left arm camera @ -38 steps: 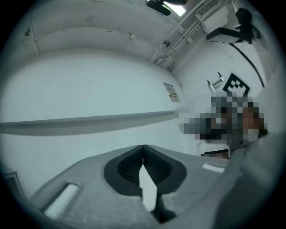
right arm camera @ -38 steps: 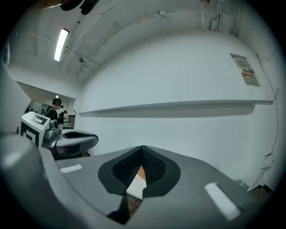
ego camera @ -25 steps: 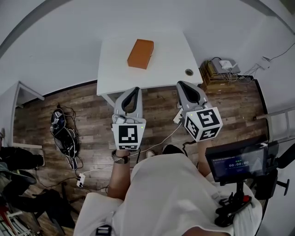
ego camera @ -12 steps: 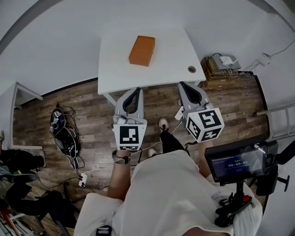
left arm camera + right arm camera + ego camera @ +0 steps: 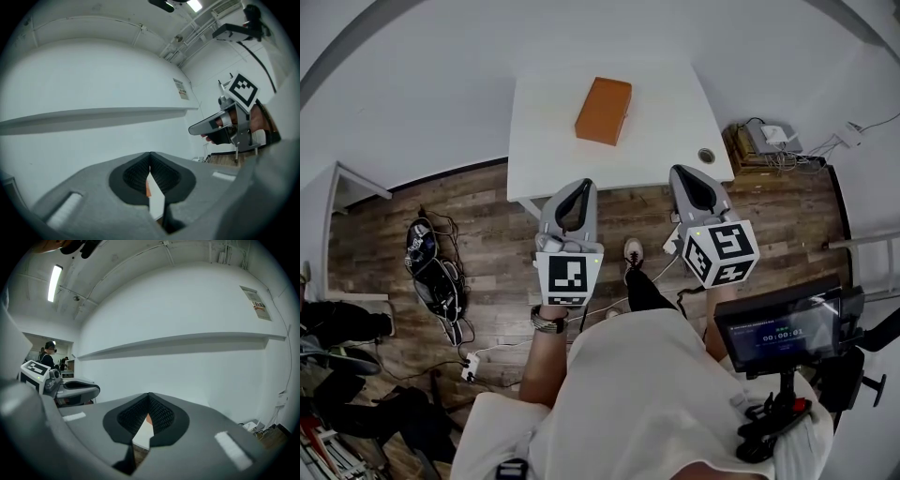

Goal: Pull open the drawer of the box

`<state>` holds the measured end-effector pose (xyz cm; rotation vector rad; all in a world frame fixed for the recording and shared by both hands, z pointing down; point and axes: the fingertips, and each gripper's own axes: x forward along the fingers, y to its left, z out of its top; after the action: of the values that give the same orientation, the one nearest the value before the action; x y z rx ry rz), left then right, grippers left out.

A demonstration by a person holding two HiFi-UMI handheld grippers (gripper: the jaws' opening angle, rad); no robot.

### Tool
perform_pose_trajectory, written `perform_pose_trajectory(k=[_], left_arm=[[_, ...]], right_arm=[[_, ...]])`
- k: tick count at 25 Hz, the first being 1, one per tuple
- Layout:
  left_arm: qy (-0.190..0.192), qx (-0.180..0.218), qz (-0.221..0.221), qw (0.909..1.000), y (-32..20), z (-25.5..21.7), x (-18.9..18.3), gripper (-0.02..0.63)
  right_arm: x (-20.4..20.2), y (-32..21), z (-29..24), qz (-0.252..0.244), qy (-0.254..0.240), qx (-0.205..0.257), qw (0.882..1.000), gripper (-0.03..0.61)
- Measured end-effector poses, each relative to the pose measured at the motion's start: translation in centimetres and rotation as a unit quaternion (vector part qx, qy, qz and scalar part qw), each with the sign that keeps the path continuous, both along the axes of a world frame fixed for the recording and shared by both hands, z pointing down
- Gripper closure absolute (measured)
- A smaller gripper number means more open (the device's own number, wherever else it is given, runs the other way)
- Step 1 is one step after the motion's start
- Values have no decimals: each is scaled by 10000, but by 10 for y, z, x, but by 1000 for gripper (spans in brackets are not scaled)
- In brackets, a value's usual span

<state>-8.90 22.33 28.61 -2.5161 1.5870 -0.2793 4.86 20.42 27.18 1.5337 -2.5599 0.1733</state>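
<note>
The white rectangular table [image 5: 666, 103] and the flat orange rectangular box [image 5: 603, 111] lying on it are sitting further right and lower in the head view than a second ago, and both grippers are showing closer to the table's near edge. The box is resting near the middle of the table, slightly toward its far side; its drawer cannot be made out from above. The left gripper [image 5: 579, 185] and the right gripper [image 5: 686, 172] are hovering side by side at the table's near edge, well apart from the box and pointing toward it. Each gripper's own view is showing its jaws pressed together at the tips and holding nothing, with only a sliver of white tabletop and orange peeping through the hollow behind them. The left gripper view is also catching the right gripper's black-and-white marker cube [image 5: 243, 89] from the side, with fingers wrapped on its handle. The head view alone is showing a small round ring [image 5: 706, 156] at the table's near right corner and a shoe [image 5: 633, 251] on the wood-plank floor [image 5: 487, 225] just short of the table.
</note>
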Motion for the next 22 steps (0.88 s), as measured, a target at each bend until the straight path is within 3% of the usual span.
perform_pose_trajectory(k=[5,11,17,22], left_arm=[[-1,-61,-18,10000,-7,7,-1,607],[-26,-220,22,9998,-82,16,12,607],[17,-299,-67,9995,-129,12,8,607],[-13,-406,-55,9992,-184,21,39,607]], right_arm=[[-2,-5,-1,-49,11,39,10000,578],[9,-84,11,-37,23,-122,9999,578],[10,-131,7,-58,125,-172,9998,578],[40,-188,20,-80,214,-288,9993,578]])
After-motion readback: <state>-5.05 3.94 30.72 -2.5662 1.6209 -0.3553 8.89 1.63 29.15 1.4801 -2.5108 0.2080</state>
